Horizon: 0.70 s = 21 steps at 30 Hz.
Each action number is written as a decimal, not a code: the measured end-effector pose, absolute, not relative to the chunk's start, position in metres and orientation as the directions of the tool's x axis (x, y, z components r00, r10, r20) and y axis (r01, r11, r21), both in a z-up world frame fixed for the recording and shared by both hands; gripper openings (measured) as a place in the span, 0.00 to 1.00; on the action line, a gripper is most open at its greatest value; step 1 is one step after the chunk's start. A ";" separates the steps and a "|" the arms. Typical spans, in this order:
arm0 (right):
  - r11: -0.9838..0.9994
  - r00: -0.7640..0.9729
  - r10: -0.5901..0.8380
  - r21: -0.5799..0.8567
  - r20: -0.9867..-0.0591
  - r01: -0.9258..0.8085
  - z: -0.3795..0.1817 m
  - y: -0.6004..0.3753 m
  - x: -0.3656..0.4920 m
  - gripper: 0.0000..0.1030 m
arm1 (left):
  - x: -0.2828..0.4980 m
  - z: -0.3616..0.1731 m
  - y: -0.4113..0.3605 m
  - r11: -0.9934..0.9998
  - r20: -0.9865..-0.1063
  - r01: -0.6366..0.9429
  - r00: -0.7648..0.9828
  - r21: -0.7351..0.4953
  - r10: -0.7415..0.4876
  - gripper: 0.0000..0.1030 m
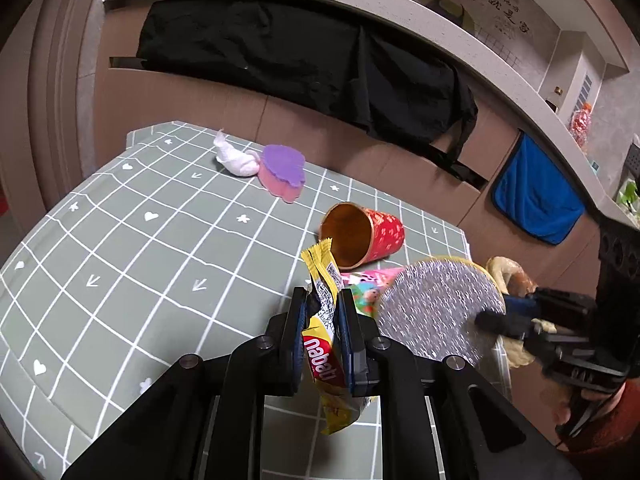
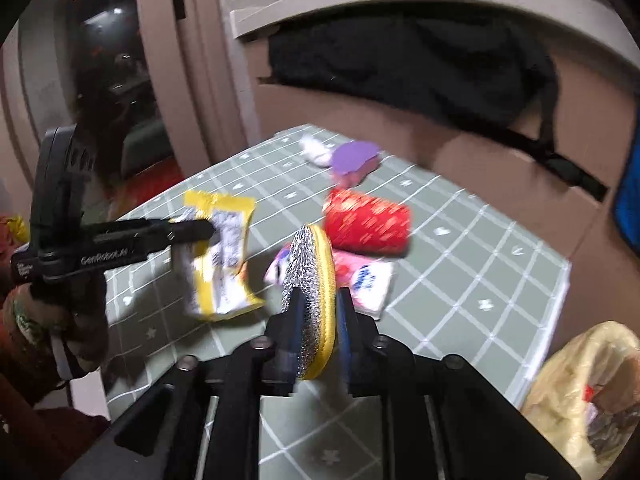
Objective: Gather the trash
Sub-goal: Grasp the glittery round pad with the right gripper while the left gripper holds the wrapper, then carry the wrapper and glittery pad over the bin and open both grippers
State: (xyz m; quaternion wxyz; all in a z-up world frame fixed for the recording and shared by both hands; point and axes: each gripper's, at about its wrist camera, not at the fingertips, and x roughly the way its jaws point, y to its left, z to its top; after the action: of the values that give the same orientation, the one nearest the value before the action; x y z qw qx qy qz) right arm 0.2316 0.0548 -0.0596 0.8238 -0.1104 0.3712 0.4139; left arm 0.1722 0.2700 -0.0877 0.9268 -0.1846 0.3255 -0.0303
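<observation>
My left gripper [image 1: 322,296] is shut on a yellow Nabati wrapper [image 1: 320,344], which hangs above the green checked table [image 1: 140,260]. The right wrist view shows that same left gripper [image 2: 204,230] pinching the wrapper [image 2: 224,256] at the left. My right gripper [image 2: 320,296] is shut on the edge of a round silver lid with a yellow rim [image 2: 310,264], held on edge off the table. In the left wrist view the lid [image 1: 436,308] faces me, with the right gripper [image 1: 486,320] at its right edge. A red paper cup [image 1: 364,234] lies on its side. A pink packet [image 1: 368,280] lies beside it.
A crumpled white tissue [image 1: 236,158] and a purple-topped pink thing [image 1: 282,172] lie at the table's far end. A yellowish plastic bag [image 2: 580,380] stands open off the table's right edge. Cardboard draped with black cloth [image 1: 300,52] backs the table.
</observation>
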 end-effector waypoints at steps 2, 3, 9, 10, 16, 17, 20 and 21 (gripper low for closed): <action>0.619 0.346 0.614 0.161 -0.709 -0.769 -0.067 0.060 0.233 0.30 | 0.171 -0.088 0.273 0.931 -0.595 -0.076 0.787 -0.357 -0.164 0.15; 0.615 0.330 0.620 0.180 -0.712 -0.768 -0.070 0.063 0.235 0.30 | 0.170 -0.088 0.275 0.931 -0.597 -0.081 0.786 -0.355 -0.159 0.15; 0.617 0.319 0.629 0.207 -0.709 -0.759 -0.076 0.067 0.240 0.13 | 0.172 -0.082 0.269 0.940 -0.603 -0.071 0.782 -0.335 -0.156 0.15; 0.617 0.331 0.634 0.199 -0.699 -0.761 -0.073 0.063 0.239 0.13 | 0.173 -0.080 0.266 0.941 -0.602 -0.065 0.783 -0.331 -0.158 0.15; 0.650 0.428 0.650 0.168 -0.628 -0.741 -0.044 0.026 0.240 0.13 | 0.189 -0.042 0.233 0.957 -0.551 0.018 0.814 -0.290 -0.182 0.15; 0.666 0.456 0.645 0.157 -0.613 -0.730 -0.036 0.016 0.241 0.13 | 0.193 -0.033 0.224 0.960 -0.537 0.039 0.822 -0.278 -0.189 0.15; 0.699 0.521 0.629 0.125 -0.577 -0.705 -0.019 -0.010 0.243 0.13 | 0.204 -0.010 0.195 0.968 -0.499 0.085 0.844 -0.237 -0.196 0.15; 0.708 0.539 0.625 0.117 -0.565 -0.697 -0.014 -0.019 0.244 0.13 | 0.207 -0.004 0.187 0.969 -0.489 0.098 0.849 -0.229 -0.201 0.15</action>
State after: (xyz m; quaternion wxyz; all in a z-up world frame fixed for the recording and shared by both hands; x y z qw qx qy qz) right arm 0.2437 -0.0192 -0.0136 0.8752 -0.0609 0.2965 0.3774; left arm 0.2070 0.1870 -0.0042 0.9564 -0.0981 0.2638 -0.0781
